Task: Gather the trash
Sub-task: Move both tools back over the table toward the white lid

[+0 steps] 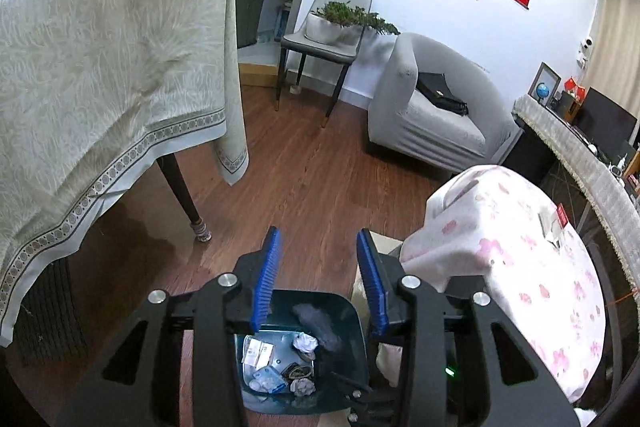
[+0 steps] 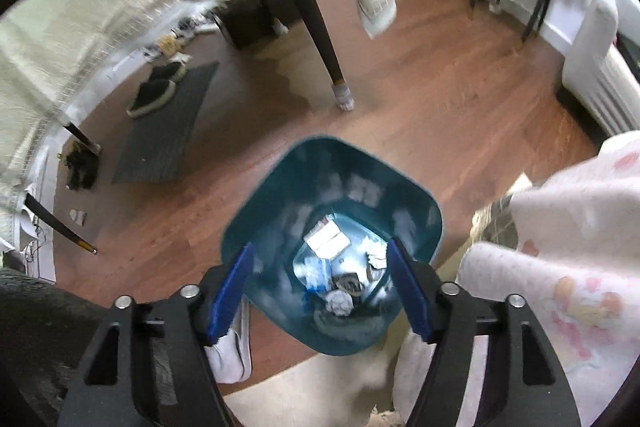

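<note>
Left wrist view: the left tool hangs above the teal trash bin, blue pads parted with nothing between them. The bin stands on the wood floor and holds crumpled paper, a blue packet and a white slip. A cloth-covered counter stands left of the bin; a pink floral cloth lies right of it.

Right wrist view (motion-blurred): the right tool is directly over the bin, jaws wide and empty. Trash lies on the bin's bottom. A dark mat with slippers lies left of the bin.
</note>
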The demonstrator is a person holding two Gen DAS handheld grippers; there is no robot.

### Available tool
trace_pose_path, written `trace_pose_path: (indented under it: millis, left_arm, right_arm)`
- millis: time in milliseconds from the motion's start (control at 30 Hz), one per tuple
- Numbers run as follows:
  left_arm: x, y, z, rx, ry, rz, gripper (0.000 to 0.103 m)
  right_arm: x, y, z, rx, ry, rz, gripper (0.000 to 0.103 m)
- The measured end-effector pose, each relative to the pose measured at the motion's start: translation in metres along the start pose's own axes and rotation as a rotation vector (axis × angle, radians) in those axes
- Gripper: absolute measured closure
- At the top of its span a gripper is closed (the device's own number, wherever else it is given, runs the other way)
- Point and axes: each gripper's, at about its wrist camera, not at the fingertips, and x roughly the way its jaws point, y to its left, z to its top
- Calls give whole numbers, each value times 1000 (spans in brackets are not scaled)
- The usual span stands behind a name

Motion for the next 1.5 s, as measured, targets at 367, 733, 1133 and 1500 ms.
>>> trace_pose_path:
  millis: [367,733,1133,1500]
  left_arm:
    - [9,-32,5,28,-11,-17,60]
    - [24,-80,6,64,-8,-61,53]
    - [56,-153,-3,141,38,-132,46]
    - [77,-229,-18,241,60,-188,36]
  right_arm:
    - [-77,-32,4,46,-172,-17,49]
    - [-130,-86,-21,130,-255,-71,53]
    - [-185,-166,-68,278,-328,-202,53]
    - [-222,-222,-120,387,-359,-349,53]
